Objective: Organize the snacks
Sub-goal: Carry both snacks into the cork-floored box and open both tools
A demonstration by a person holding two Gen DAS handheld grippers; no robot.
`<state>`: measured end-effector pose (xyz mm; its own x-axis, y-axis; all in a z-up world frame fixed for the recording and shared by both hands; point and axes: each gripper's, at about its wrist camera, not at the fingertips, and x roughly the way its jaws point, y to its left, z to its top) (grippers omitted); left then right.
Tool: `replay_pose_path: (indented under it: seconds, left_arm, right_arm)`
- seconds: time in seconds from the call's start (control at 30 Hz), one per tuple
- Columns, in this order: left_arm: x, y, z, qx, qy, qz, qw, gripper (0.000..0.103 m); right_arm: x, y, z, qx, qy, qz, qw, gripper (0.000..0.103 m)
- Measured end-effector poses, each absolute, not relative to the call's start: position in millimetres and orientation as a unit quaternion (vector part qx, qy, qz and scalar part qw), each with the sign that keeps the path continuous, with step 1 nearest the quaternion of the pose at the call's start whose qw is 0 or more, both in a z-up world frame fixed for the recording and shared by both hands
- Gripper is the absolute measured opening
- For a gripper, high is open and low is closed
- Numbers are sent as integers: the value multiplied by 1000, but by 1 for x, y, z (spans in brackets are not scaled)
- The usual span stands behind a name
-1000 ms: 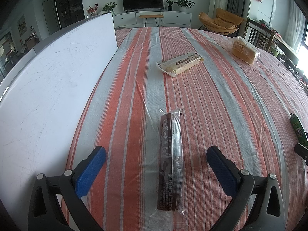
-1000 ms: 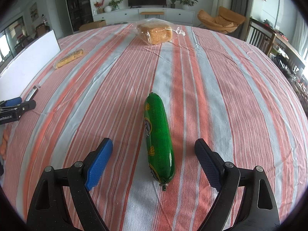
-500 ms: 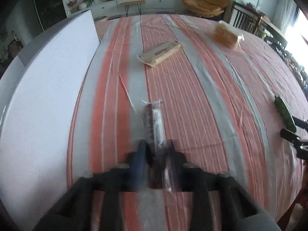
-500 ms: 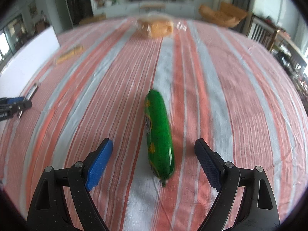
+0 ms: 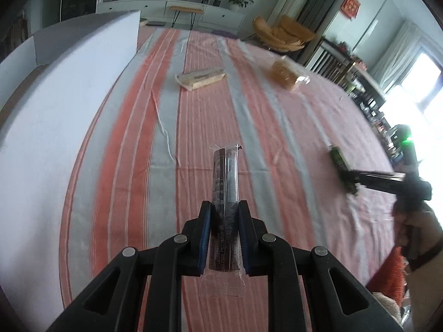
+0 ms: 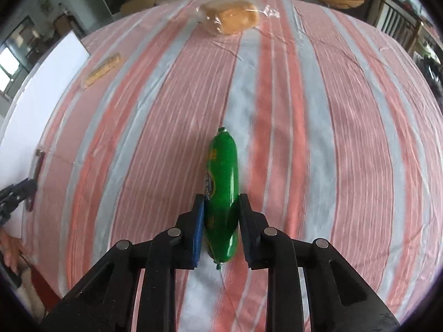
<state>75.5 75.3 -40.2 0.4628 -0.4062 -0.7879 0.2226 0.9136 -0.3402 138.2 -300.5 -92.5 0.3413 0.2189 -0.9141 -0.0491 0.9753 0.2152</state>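
Both grabs just landed, 2 snacks in hand

A sec ago both sets of fingers were wide w/ the snacks lying between them; now left gripper is clamped on the brown bar and has it tipped up off the worktop. Right gripper fingers are closing on the green sausage, pads already on it. Bread and wafer pack sit far off, untouched. Prob next: carry both to the white box.
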Motion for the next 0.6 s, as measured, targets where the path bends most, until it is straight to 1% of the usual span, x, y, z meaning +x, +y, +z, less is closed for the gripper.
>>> replay_pose_path:
  seconds: [0.13,0.23,0.4,0.47,0.6]
  left_arm:
    - [60,92,-6,-141,447,-198,861,18]
    - [54,110,21,-170,418,-198,870,18]
    - [43,164,73,-206,353,-168,897,18]
    - [40,195,85,-201,337,-121,912,18]
    - [33,261,82,-193,337,-3,921,18]
  right_arm:
    - [133,-309,-86,193,547,116,807,24]
    - [135,-290,-72,263,527,165,791,24]
    - [156,-204,-27,286,499,258,776,24]
    - [163,-145,0,279,485,316,766,24]
    - [164,-37,38,241,472,405,745,24]
